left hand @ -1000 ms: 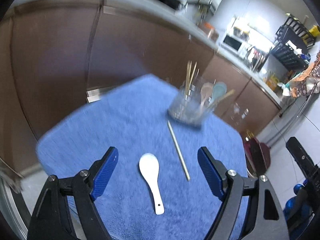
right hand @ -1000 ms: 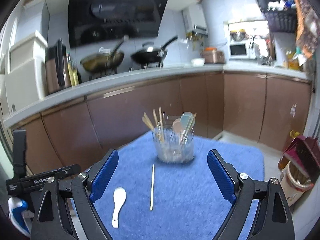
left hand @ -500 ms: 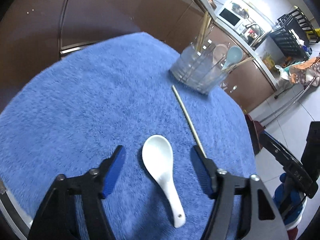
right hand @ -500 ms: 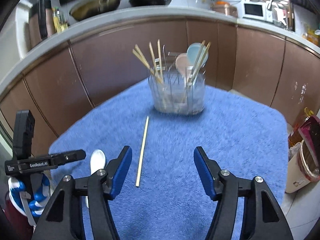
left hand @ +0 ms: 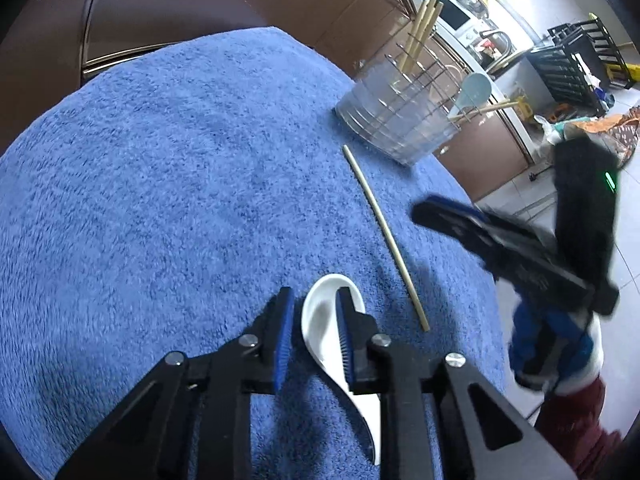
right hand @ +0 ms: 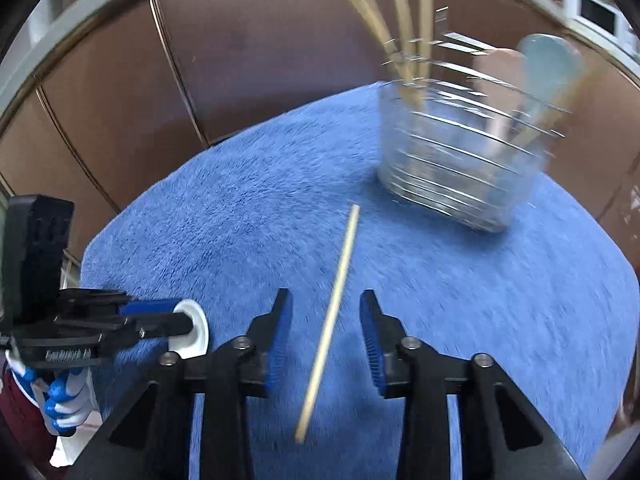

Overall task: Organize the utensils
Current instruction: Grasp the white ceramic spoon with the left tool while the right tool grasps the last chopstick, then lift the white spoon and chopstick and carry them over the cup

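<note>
Fingers of our left gripper point(left hand: 312, 320) are sitting narrowly apart around the bowl of the white ceramic soup spoon point(left hand: 324, 320), which is lying on the blue terry-cloth surface point(left hand: 160, 180). Our right gripper point(right hand: 326, 328) is holding its fingers apart, straddling the single wooden chopstick point(right hand: 332, 320) lying flat. Beyond it, the clear ribbed utensil holder point(right hand: 460, 176) is standing upright, carrying chopsticks and spoons.
</note>
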`<state>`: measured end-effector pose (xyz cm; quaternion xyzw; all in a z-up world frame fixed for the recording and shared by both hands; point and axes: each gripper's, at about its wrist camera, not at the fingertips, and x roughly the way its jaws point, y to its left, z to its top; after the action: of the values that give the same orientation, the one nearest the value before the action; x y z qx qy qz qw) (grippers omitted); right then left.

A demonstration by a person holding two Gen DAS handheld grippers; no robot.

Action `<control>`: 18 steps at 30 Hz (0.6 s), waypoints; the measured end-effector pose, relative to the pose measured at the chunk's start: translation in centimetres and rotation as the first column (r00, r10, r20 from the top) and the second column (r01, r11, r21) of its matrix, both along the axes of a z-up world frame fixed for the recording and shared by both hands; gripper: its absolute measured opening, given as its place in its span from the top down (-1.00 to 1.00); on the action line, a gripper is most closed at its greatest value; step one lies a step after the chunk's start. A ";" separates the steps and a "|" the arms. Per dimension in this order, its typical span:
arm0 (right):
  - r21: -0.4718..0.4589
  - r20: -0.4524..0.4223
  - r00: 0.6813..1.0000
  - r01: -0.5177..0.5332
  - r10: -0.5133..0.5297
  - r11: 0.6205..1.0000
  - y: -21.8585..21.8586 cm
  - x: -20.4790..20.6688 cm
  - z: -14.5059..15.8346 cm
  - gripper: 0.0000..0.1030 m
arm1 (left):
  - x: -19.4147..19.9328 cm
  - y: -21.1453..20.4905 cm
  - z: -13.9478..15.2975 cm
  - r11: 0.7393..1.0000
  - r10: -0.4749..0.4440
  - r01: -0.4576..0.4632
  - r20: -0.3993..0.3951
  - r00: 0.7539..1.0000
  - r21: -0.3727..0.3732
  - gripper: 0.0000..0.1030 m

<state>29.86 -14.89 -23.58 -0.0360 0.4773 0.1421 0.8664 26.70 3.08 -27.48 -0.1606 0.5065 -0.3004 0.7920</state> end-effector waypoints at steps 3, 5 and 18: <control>-0.056 -0.047 0.999 -0.003 0.001 0.998 0.9 3.0 -0.9 0.46 | 0.3 -0.4 0.0 1.000 -0.022 0.022 -0.015 1.000 0.010 0.66; -0.076 -0.078 0.997 0.016 -0.022 0.997 0.9 4.8 -1.6 0.53 | 0.5 -0.7 0.0 0.999 -0.037 0.037 -0.022 0.999 0.015 0.69; -0.164 -0.176 0.984 -0.003 -0.027 0.987 2.7 8.4 -3.6 0.86 | 1.4 -3.2 0.3 0.994 -0.071 0.073 -0.020 0.997 0.085 0.89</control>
<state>38.24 -12.17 -27.15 -0.0911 0.5629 0.0999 0.8154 28.12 -0.08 -27.15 -0.1105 0.5310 -0.3054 0.7827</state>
